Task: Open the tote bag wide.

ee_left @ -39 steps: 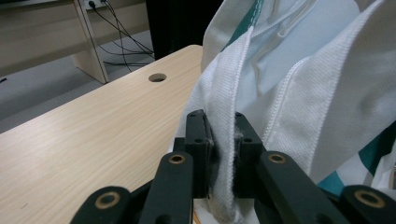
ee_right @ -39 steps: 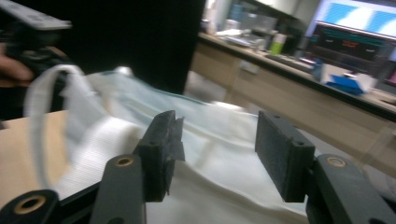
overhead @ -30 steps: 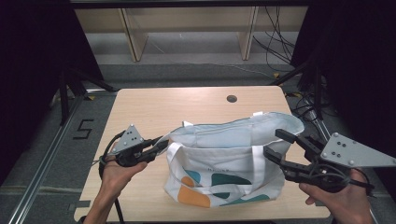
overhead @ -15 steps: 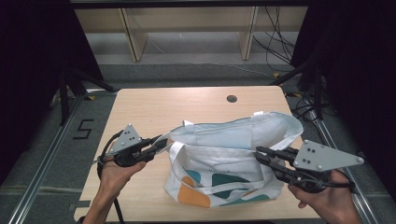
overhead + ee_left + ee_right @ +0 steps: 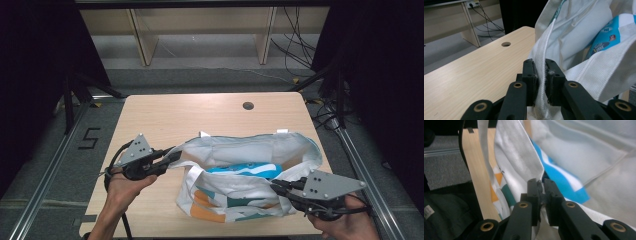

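High view, left hand: the left hand [image 5: 121, 186] is reaching in from the bottom edge, forearm angled up and right, holding the left gripper [image 5: 176, 156] level and aimed toward the table's right side.
High view, right hand: the right hand [image 5: 339, 223] is coming in at the bottom right corner, its right gripper [image 5: 275, 186] aiming left across the near edge of the table [image 5: 165, 115].
Bag position: the white tote bag [image 5: 240, 177] is lying on the near half of the table, between the two grippers.
Bag axis: its long axis is running left to right, with the open mouth facing up and a blue packet [image 5: 250, 169] lying inside.
Left gripper view, grip: the jaws are clenching the bag's woven white edge [image 5: 542, 82], which is rising up out from between them.
Right gripper view, grip: the jaws are pinching a fold of the bag's cloth [image 5: 524, 162], the blue packet [image 5: 564, 180] lying just beyond.
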`<state>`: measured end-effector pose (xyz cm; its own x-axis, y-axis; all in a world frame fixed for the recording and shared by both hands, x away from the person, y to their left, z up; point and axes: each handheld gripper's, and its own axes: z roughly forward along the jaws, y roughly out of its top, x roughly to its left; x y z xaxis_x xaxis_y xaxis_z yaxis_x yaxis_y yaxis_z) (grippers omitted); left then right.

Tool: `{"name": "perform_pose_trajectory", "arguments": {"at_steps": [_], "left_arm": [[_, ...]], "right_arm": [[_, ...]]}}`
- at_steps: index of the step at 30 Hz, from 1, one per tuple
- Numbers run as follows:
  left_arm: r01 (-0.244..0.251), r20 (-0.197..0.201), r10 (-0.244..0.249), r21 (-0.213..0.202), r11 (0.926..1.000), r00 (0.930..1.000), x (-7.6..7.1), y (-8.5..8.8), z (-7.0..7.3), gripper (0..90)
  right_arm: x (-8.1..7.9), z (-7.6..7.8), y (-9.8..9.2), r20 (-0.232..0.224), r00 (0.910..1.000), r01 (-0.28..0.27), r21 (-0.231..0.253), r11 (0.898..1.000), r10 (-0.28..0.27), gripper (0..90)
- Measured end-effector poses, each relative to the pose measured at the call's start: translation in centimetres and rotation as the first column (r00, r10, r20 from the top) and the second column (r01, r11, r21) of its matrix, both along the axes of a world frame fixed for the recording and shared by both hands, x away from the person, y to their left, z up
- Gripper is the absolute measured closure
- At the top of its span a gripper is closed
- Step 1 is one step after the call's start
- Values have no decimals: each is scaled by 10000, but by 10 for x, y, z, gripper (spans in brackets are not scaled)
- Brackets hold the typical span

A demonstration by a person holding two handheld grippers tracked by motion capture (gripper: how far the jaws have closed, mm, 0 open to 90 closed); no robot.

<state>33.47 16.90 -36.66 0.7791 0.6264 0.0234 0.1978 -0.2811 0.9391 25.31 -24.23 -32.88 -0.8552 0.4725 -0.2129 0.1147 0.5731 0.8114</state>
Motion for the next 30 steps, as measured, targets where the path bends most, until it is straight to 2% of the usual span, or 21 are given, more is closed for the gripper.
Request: {"name": "perform_pose_trajectory", "arguments": {"at_steps": [3,4,7,9,12,14,15,16,17,18,19,20,21,22,23,24,25,27,28,29,30], "left_arm": [[33,-231,-33,-8,10000,9997,1,-1,-2,757],[70,-93,-69,30,10000,9999,1,0,-1,735],[94,14,-95,700,9975,10000,-5,-4,3,746],[67,-61,-61,1067,9943,10000,-6,-10,-3,771],[440,-654,-323,1858,9816,9973,-2,-18,-27,798],[499,-1183,-262,2021,9781,9926,2,-19,-47,813],[651,-1280,-376,2177,9738,9911,6,-18,-56,816],[548,-1388,-221,2358,9703,9901,9,-19,-64,821],[509,-1632,-88,2556,9654,9866,11,-20,-73,828],[642,-1869,-177,2460,9671,9822,15,-21,-82,829],[849,-2047,-328,2514,9641,9783,18,-24,-91,830],[800,-2278,-202,2562,9633,9735,19,-27,-97,831],[1013,-2488,-288,2835,9536,9681,20,-33,-108,831],[1142,-2696,-349,2845,9519,9623,21,-39,-116,830],[1126,-2801,-309,2806,9532,9595,21,-45,-123,831],[1150,-2829,-294,2912,9497,9587,22,-49,-128,832],[1193,-2806,-300,3072,9441,9594,24,-51,-128,832],[1106,-2807,-235,2984,9480,9595,26,-51,-128,831],[1051,-2803,-200,2922,9506,9597,26,-51,-128,831],[1037,-2780,-211,2859,9526,9604,25,-50,-129,831],[1003,-2790,-180,2834,9537,9601,24,-50,-129,831]], "right_arm": [[5,-9,4,-100,9999,18,-64,10000,-18,840],[7,-12,6,-203,9998,-17,-131,9999,14,840],[14,-27,14,-356,9993,-98,-613,9981,77,841],[18,-45,23,-892,9960,-99,-1041,9945,6,842],[23,-60,25,-1288,9916,-28,-1160,9932,-123,843],[25,-68,22,-1526,9883,-172,-1101,9938,2,843],[26,-73,20,-1565,9877,-162,-1045,9944,-3,844],[26,-78,19,-1782,9840,-131,-1014,9948,-52,845],[26,-83,19,-2006,9795,-62,-1213,9926,-184,845],[27,-91,19,-1992,9797,-59,-1368,9906,-216,845],[28,-99,20,-2171,9757,-29,-1514,9885,-304,845],[29,-108,22,-2293,9723,101,-1558,9877,-461,845],[30,-111,21,-2496,9671,50,-1766,9843,-497,845],[32,-119,21,-2543,9656,104,-1684,9857,-536,846],[34,-123,20,-2596,9640,140,-1682,9856,-580,846],[36,-126,18,-2587,9651,-34,-1704,9854,-414,847],[36,-129,17,-2769,9589,154,-1671,9858,-619,847],[37,-136,15,-3049,9500,170,-1652,9861,-675,844],[37,-137,14,-2950,9535,132,-1619,9867,-611,836],[37,-135,11,-2965,9532,145,-1514,9884,-594,815],[36,-130,9,-3111,9488,162,-1243,9921,-545,775]]}}
